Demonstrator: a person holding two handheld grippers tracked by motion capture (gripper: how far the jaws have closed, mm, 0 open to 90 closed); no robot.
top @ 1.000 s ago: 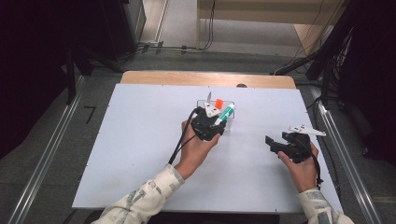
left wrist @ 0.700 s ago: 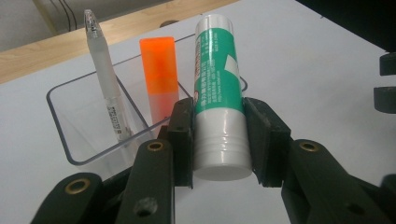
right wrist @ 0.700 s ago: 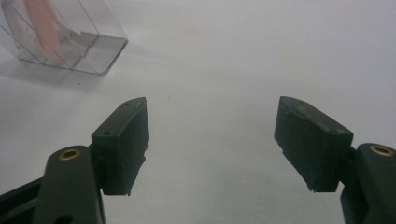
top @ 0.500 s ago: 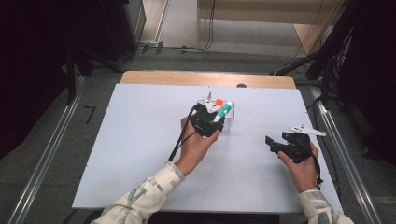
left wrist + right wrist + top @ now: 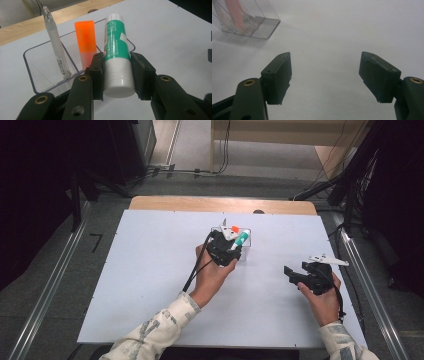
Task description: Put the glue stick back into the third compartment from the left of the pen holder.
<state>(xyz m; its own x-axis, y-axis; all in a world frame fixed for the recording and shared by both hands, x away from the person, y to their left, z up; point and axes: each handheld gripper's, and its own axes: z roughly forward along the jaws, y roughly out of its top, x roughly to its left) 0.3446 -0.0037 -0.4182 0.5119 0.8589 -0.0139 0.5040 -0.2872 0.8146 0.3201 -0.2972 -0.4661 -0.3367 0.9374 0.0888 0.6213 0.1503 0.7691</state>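
Green-and-white glue stick (image 5: 117, 50), white cap, clamped upright in left tongs (image 5: 117, 75)

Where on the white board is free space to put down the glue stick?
Free: the wide left part of the white board, and the strip between the left hand-held gripper and the right hand-held gripper. Crowded: around the clear box, where the glue stick is held.

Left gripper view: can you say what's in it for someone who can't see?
The left hand-held gripper clamps a green-and-white glue stick between its black jaws. Behind stands a clear plastic box with a frosted pen and an orange marker inside, on a white table.
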